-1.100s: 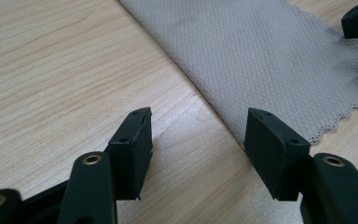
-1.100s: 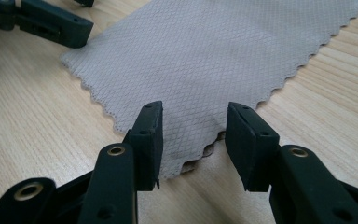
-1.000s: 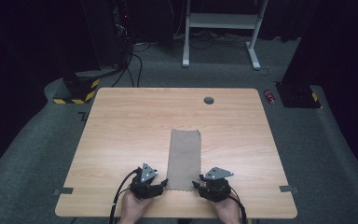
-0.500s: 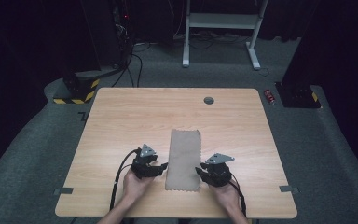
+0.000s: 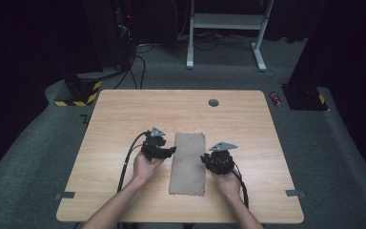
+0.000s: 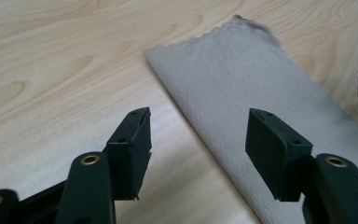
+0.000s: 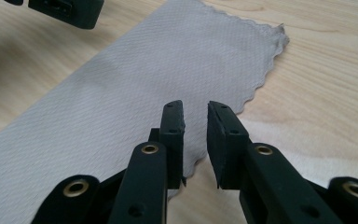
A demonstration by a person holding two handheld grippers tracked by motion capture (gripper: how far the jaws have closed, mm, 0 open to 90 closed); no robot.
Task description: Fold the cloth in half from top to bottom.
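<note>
From above, my left gripper and right gripper have advanced to flank the tan cloth mid-table — my left gripper view shows jaws spread over its edge — my right gripper view, jaws just narrowed, nothing pinched yet.

A light wooden table with a round grommet hole stands on grey carpet in a dim room. Behind it: a white desk frame, black cables, and a yellow-and-black striped base.
</note>
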